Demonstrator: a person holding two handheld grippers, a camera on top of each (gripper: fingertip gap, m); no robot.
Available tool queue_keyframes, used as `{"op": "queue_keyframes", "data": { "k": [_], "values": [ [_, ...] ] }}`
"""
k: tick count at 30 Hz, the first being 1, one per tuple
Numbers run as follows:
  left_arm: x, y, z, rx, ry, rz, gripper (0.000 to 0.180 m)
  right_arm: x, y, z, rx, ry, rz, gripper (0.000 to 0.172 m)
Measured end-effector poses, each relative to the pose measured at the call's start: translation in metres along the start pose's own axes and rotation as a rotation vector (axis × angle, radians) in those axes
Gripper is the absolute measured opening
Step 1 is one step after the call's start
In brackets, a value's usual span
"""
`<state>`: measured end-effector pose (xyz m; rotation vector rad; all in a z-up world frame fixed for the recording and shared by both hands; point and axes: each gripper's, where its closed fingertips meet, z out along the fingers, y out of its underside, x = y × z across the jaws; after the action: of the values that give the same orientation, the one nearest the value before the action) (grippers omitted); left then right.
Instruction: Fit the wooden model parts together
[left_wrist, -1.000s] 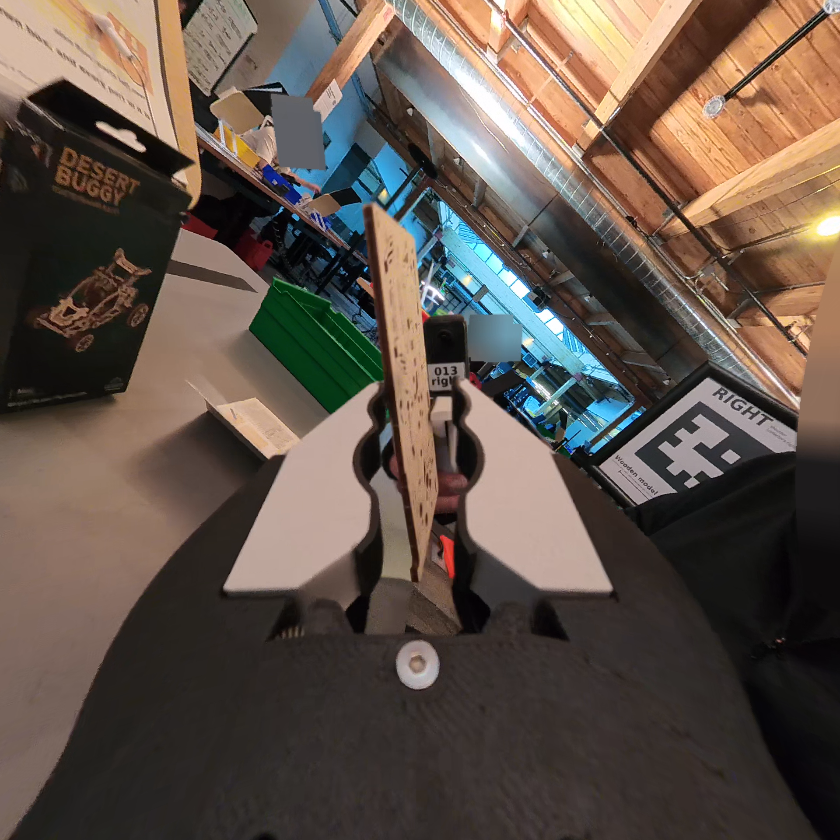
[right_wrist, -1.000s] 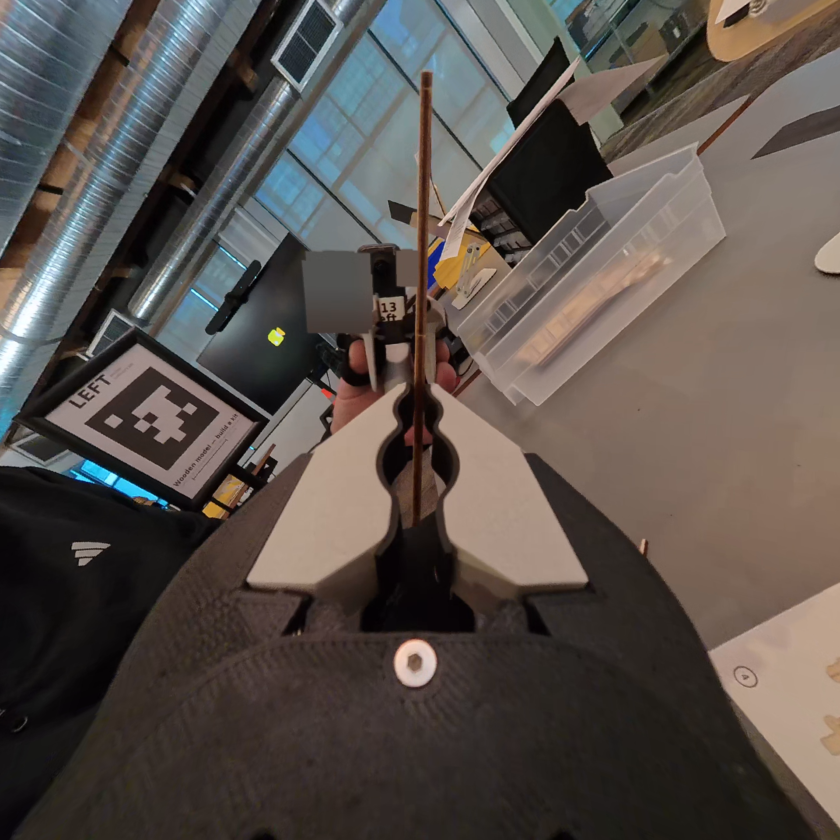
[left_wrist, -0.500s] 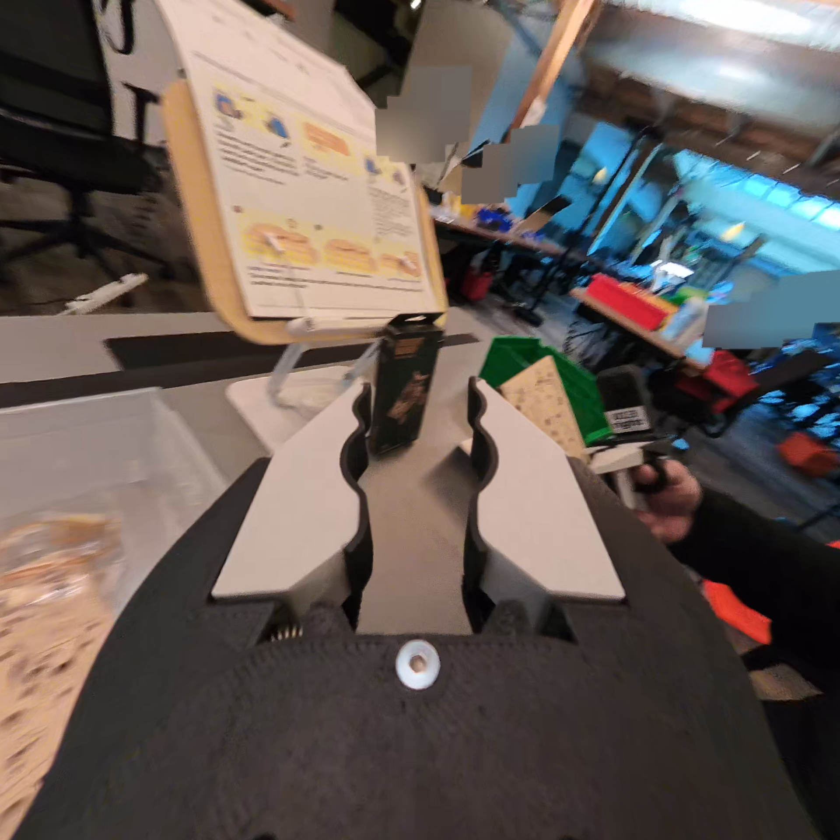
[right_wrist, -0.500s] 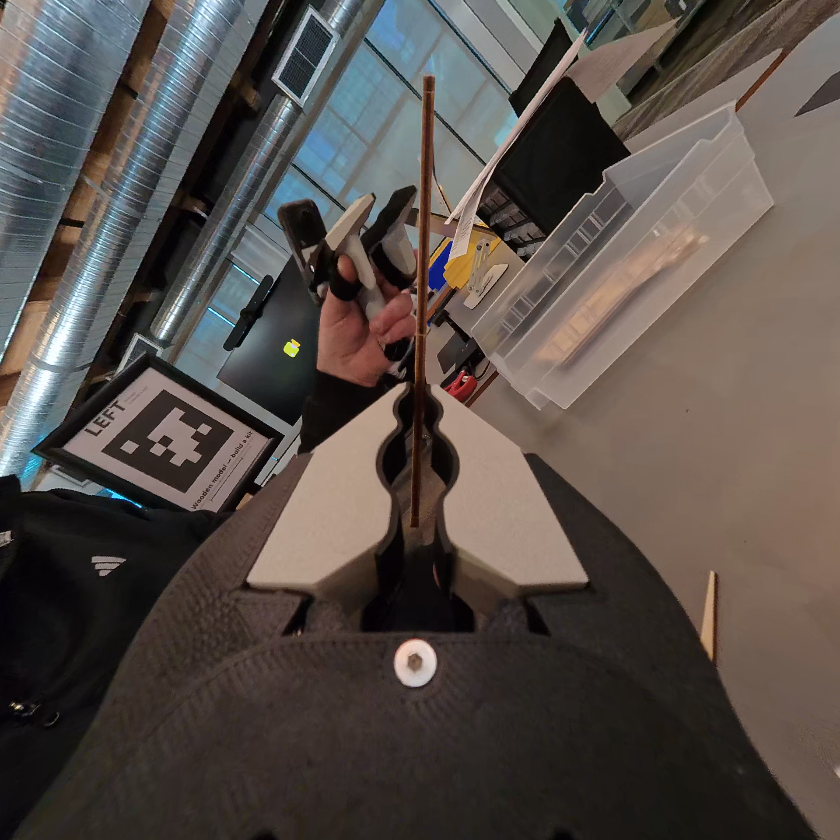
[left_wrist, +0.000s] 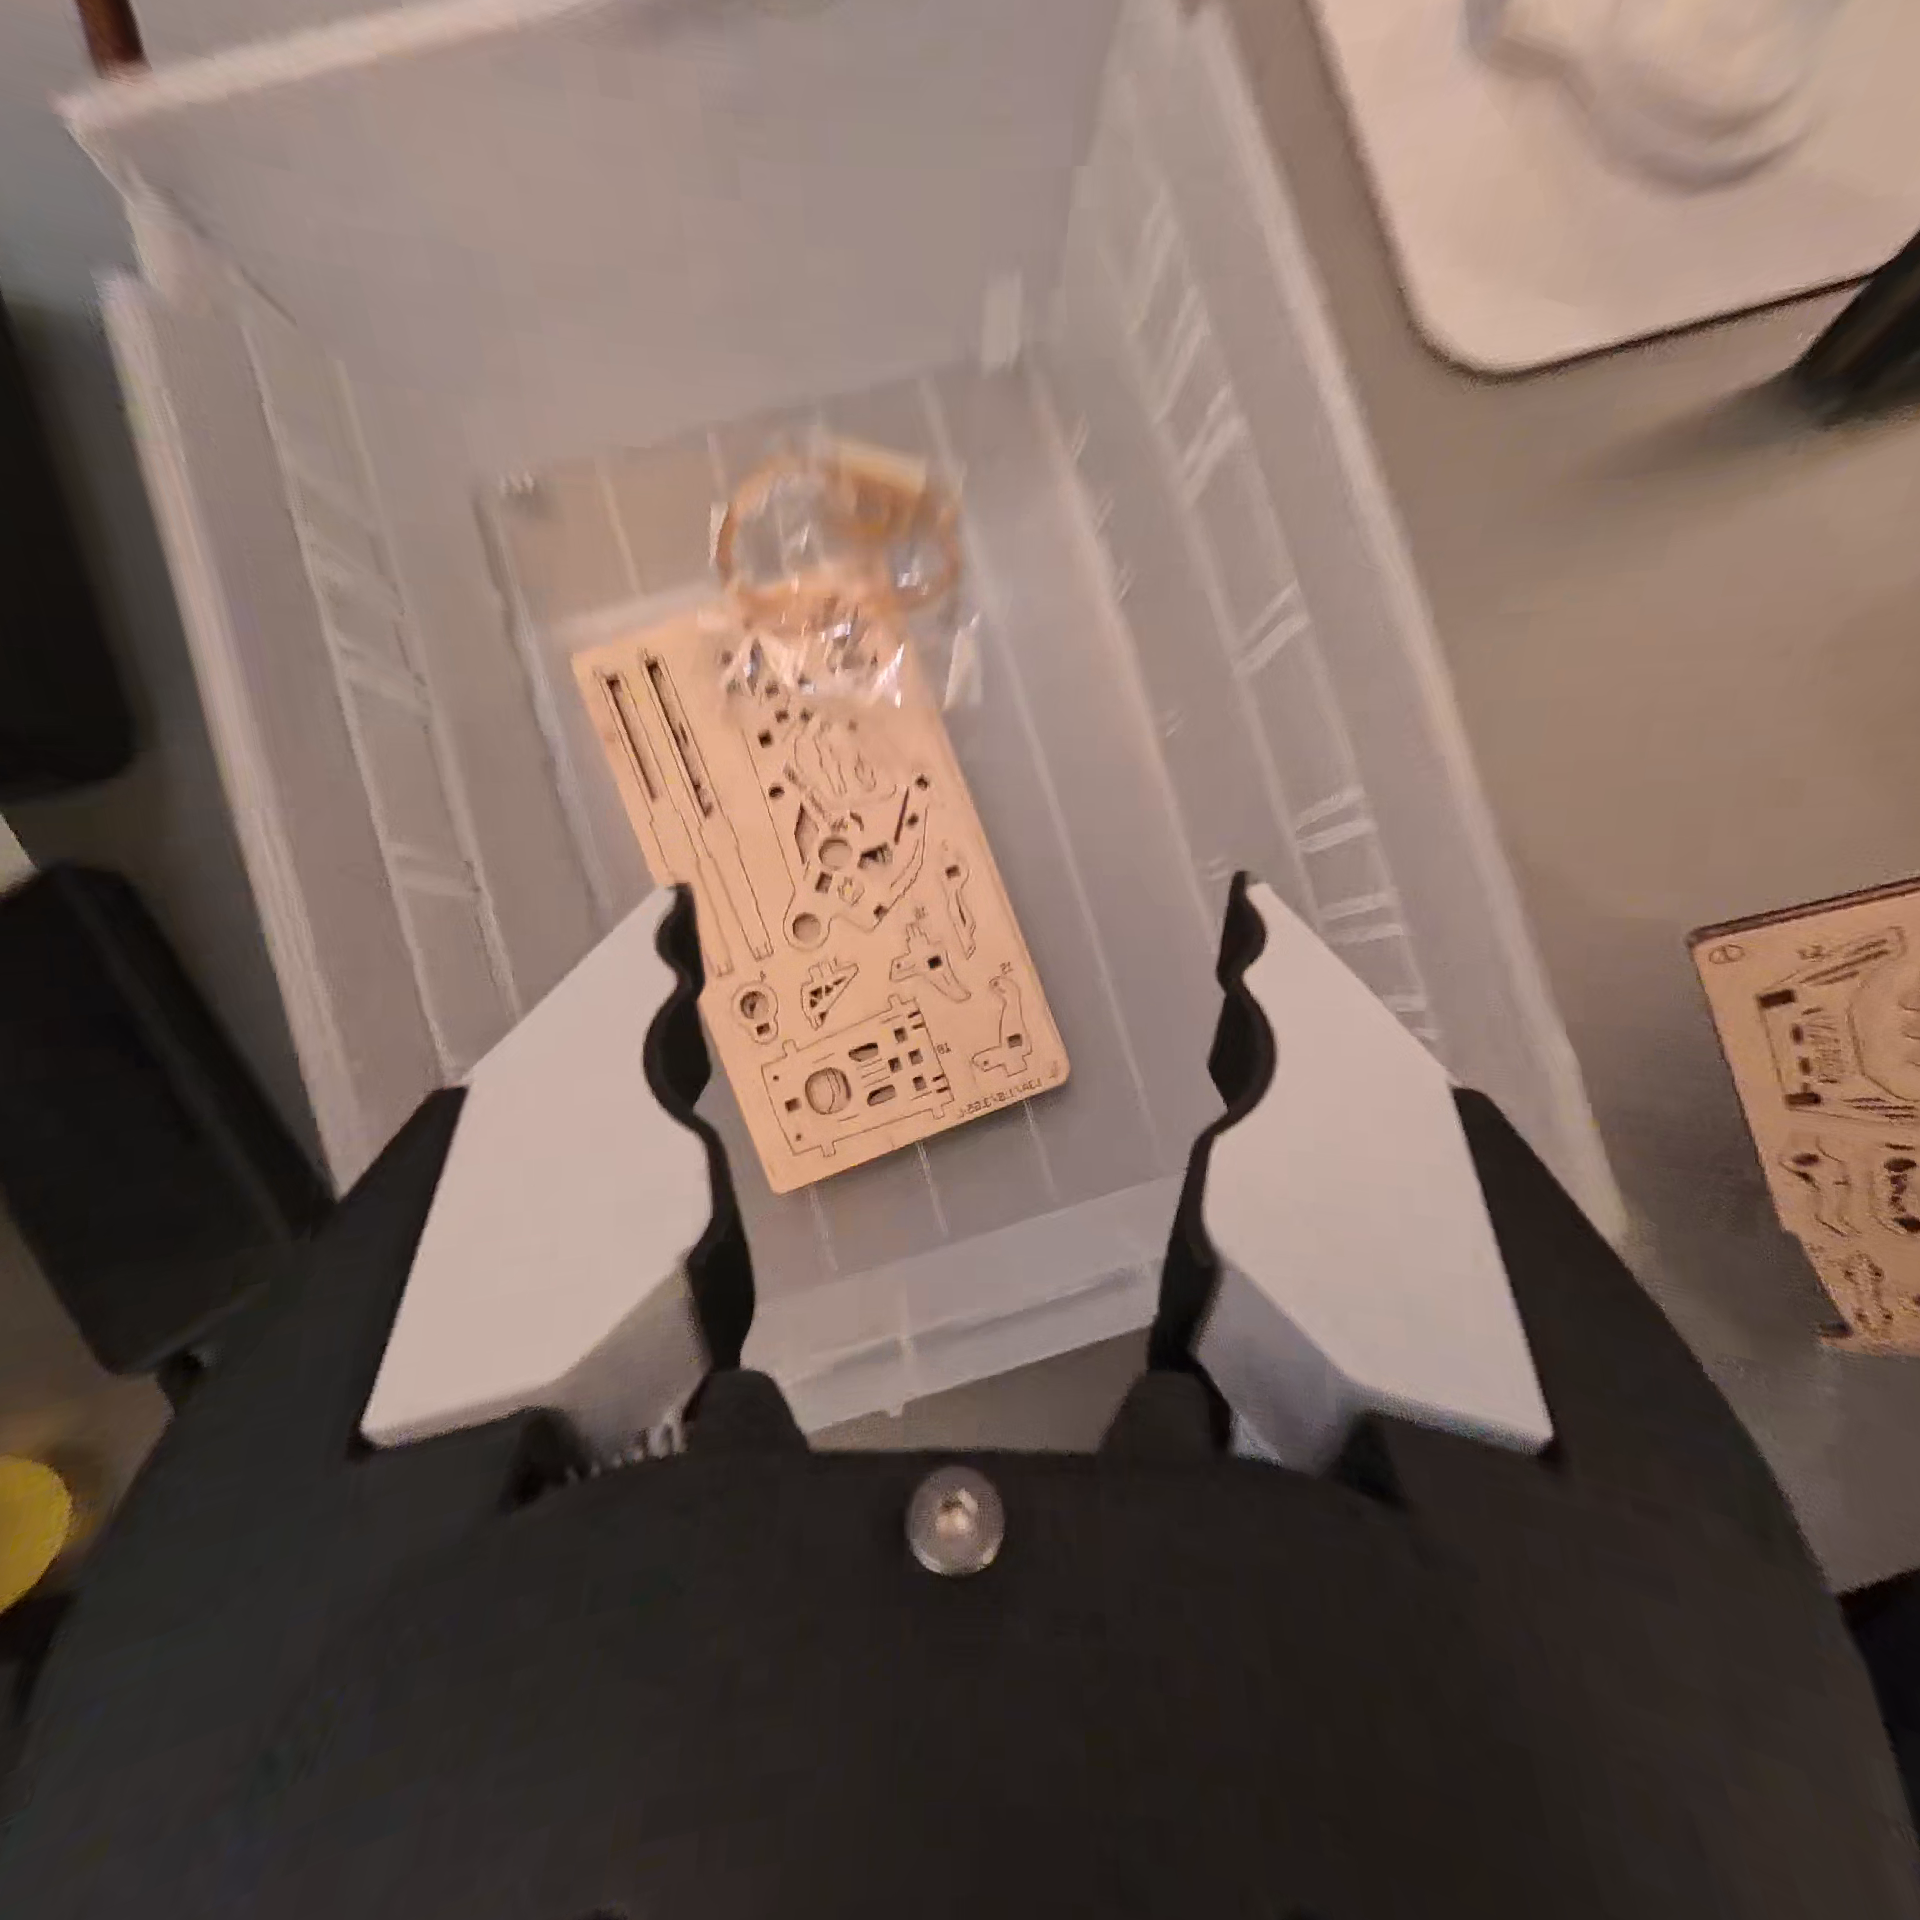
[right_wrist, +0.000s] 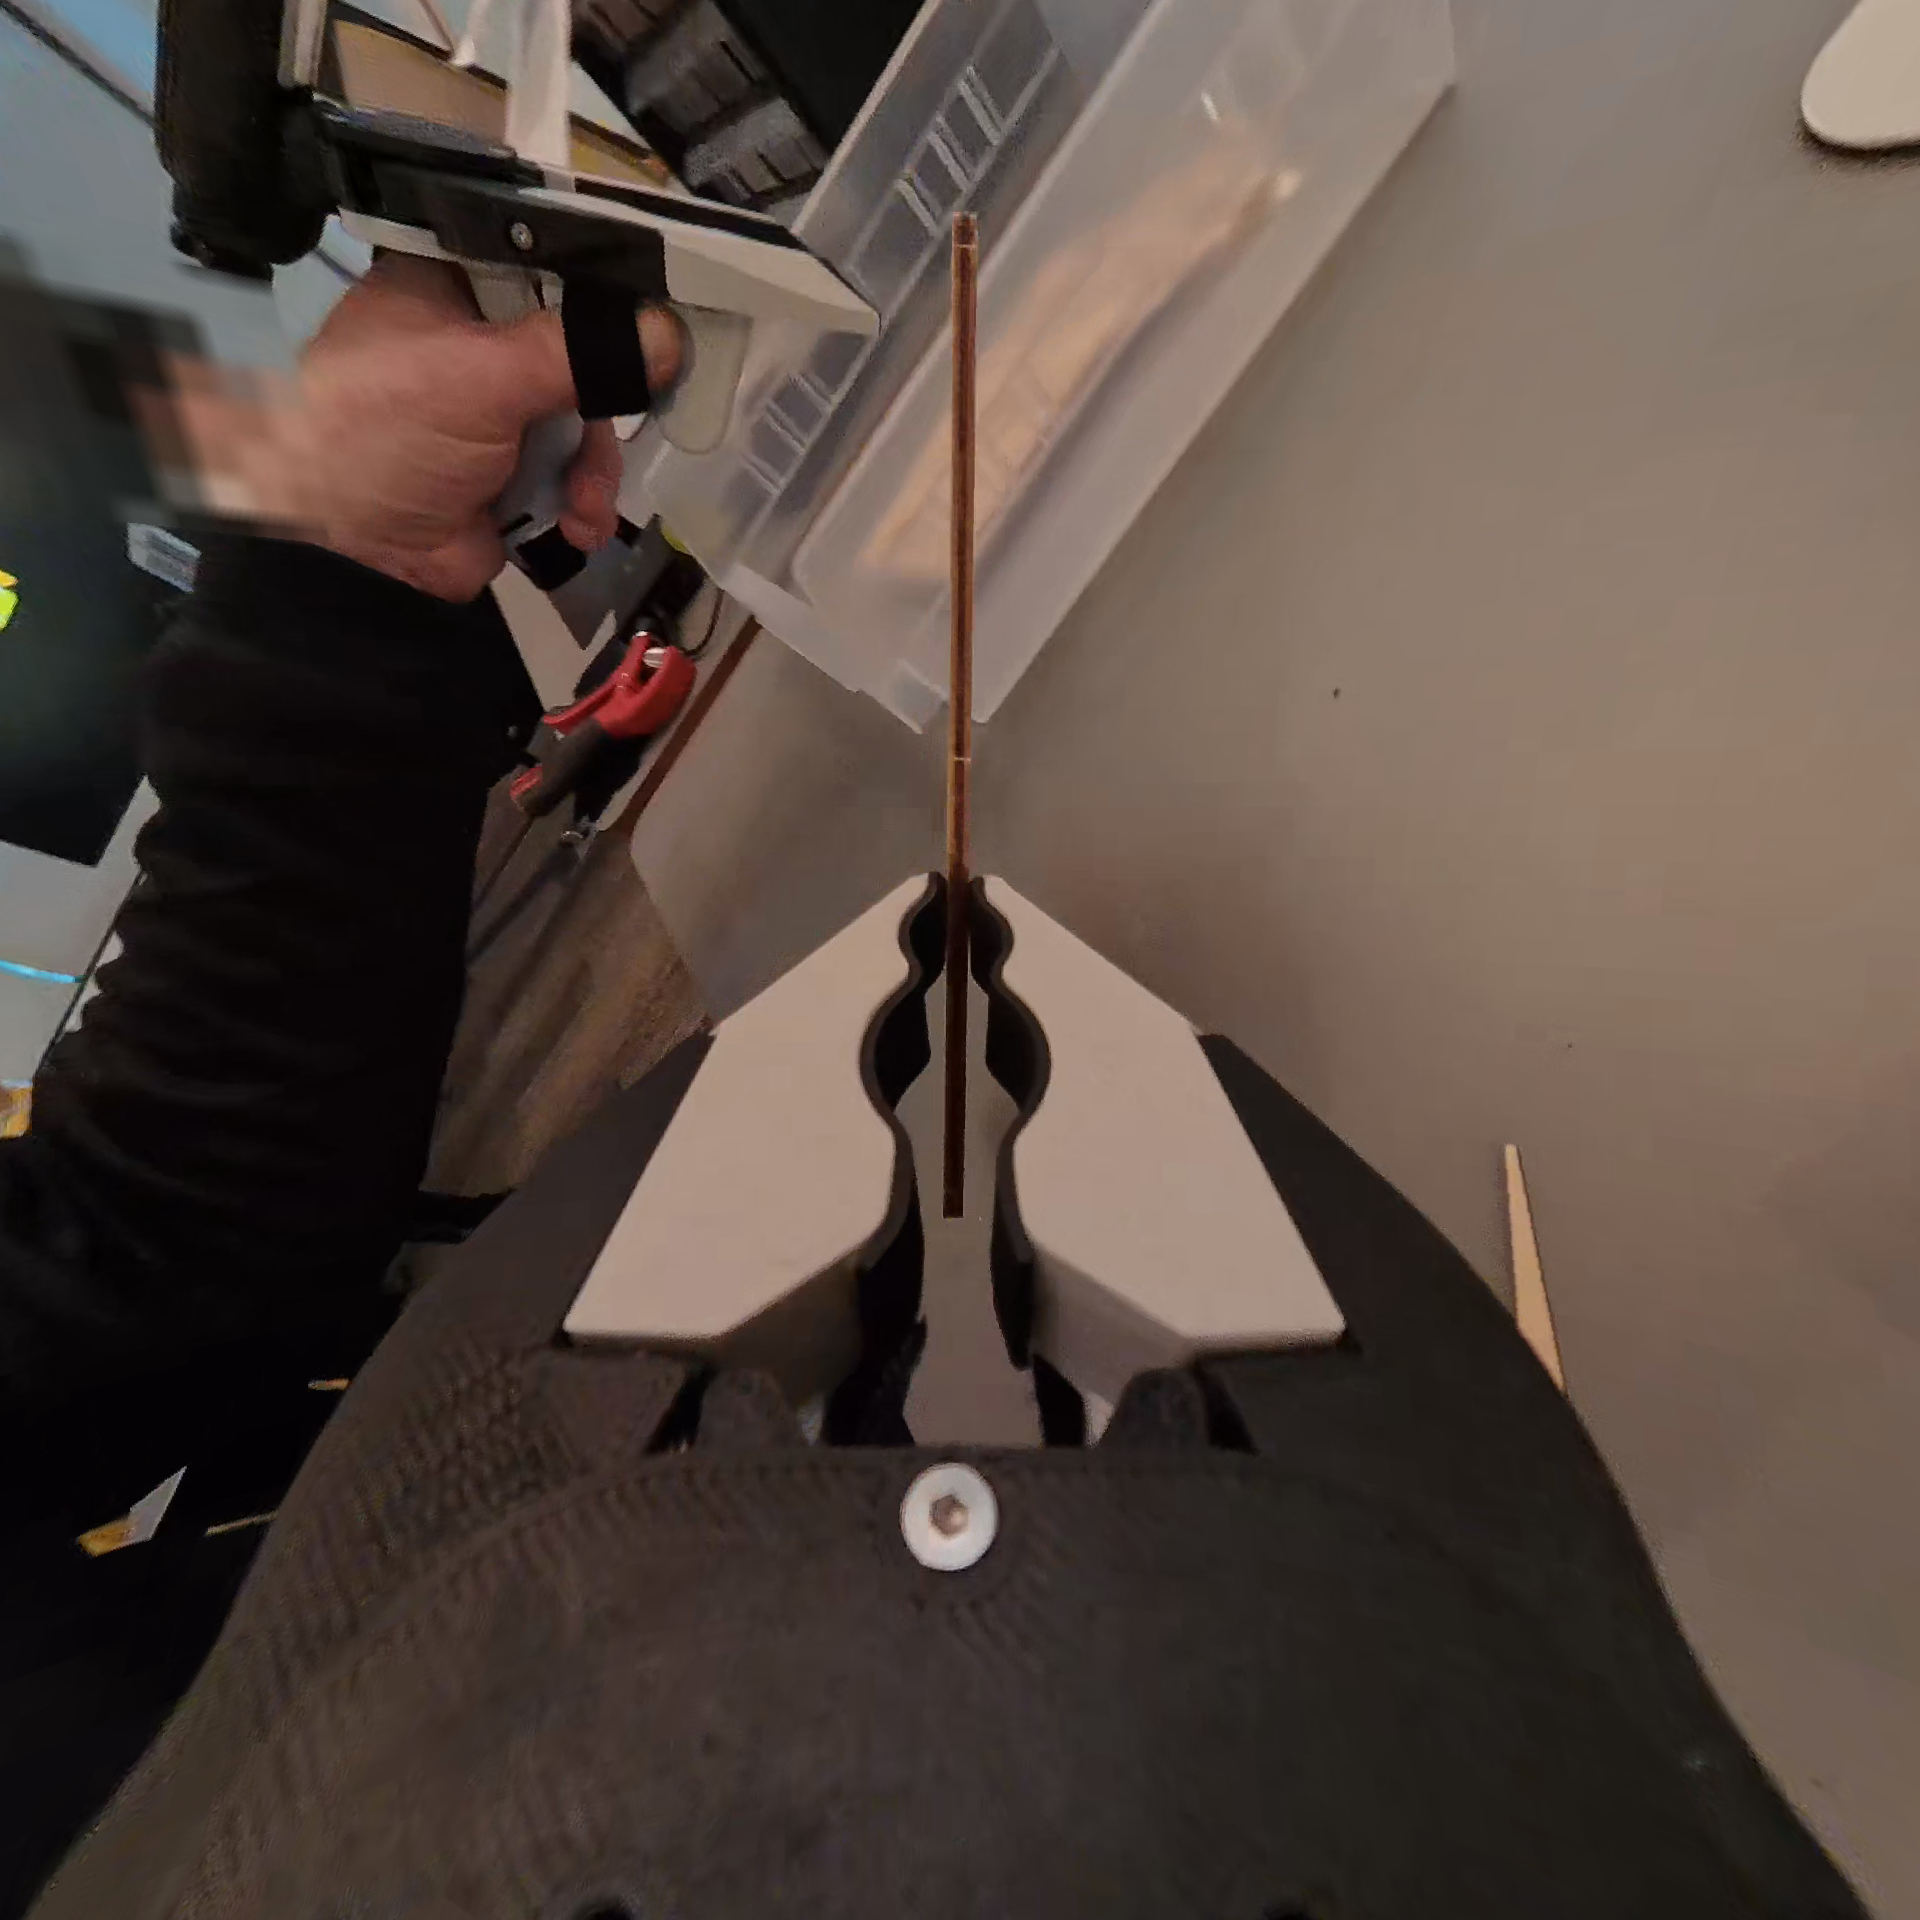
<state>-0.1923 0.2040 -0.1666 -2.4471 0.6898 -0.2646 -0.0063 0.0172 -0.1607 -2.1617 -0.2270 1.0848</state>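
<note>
Left let go of the sheet, now over the bin; right has it alone.

Left gripper (left_wrist: 956, 914) was sharing the wooden sheet (right_wrist: 961, 540) a second ago; it now hangs jaws wide and empty above the clear bin (left_wrist: 1174, 644), over a second sheet (left_wrist: 831, 914) and a bag (left_wrist: 842, 582) of small parts on the bin floor. Right gripper (right_wrist: 958, 883) stays clamped on the first sheet, edge-on, upright over the table (right_wrist: 1507, 727). Likely next: left picks from the bin.
</note>
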Motion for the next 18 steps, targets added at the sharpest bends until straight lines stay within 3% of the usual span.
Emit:
{"op": "queue_keyframes", "data": {
  "k": [6, 10, 14, 17, 18],
  "values": [
    [-0.02, 0.041, 0.057, -0.231, -0.171, 0.02, 0.131, 0.013, 0.02, 0.015, -0.015, 0.042, 0.061, 0.002],
    [-0.028, 0.057, 0.08, -0.308, -0.156, -0.063, 0.148, 0.022, 0.028, 0.019, -0.029, 0.069, 0.069, 0.004],
    [-0.03, 0.057, 0.083, -0.31, -0.103, -0.137, 0.133, 0.024, 0.031, 0.021, -0.032, 0.067, 0.071, 0.004],
    [-0.037, 0.052, 0.077, -0.289, -0.095, -0.157, 0.1, 0.024, 0.031, 0.02, -0.033, 0.064, 0.068, 0.005],
    [-0.04, 0.053, 0.077, -0.291, -0.102, -0.172, 0.1, 0.024, 0.031, 0.019, -0.032, 0.066, 0.062, 0.007]
  ]
}}
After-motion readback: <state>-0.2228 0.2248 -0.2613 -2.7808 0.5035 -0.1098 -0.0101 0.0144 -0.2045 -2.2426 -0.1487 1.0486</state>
